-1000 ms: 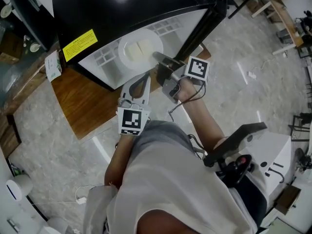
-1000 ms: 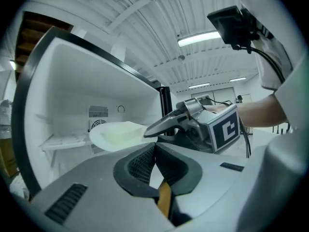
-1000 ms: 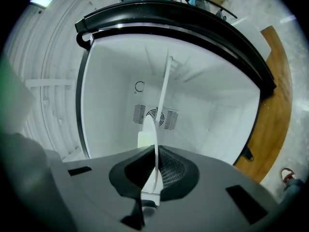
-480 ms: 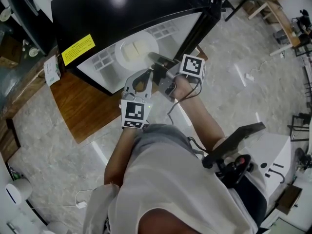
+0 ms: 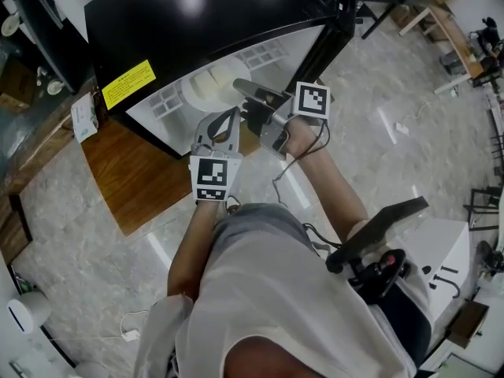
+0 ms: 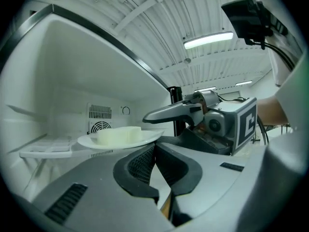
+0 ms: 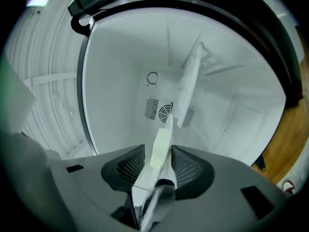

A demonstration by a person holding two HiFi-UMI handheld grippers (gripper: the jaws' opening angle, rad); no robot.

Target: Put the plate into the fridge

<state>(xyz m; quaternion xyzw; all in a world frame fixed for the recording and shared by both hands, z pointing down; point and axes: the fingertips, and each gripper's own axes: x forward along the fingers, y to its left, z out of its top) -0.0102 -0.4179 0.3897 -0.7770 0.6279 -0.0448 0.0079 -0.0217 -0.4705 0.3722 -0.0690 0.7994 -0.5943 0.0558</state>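
Observation:
The white plate (image 5: 206, 85) carries pale blocks and lies level on a white shelf (image 6: 48, 151) inside the open black fridge (image 5: 157, 22). My right gripper (image 5: 240, 90) reaches in at the plate's near rim. Its jaws are opening: in the right gripper view the plate (image 7: 166, 129) runs edge-on between the pads (image 7: 130, 166), with a gap on both sides. My left gripper (image 5: 229, 115) hovers just outside the fridge mouth, shut and empty (image 6: 155, 149). From the left gripper view the plate (image 6: 120, 138) and the right gripper (image 6: 159, 116) above its rim show clearly.
The fridge's black door frame (image 5: 331, 30) stands to the right of my grippers. A yellow label (image 5: 128, 73) sits on the fridge top. A wooden panel (image 5: 142, 172) lies on the floor at left, a small carton (image 5: 85, 109) beside it. A white machine with a black handle (image 5: 394, 235) stands at the right.
Both grippers have moved forward toward the fridge, and the plate has gone deeper inside onto the shelf. The right jaws have parted from the plate's rim.

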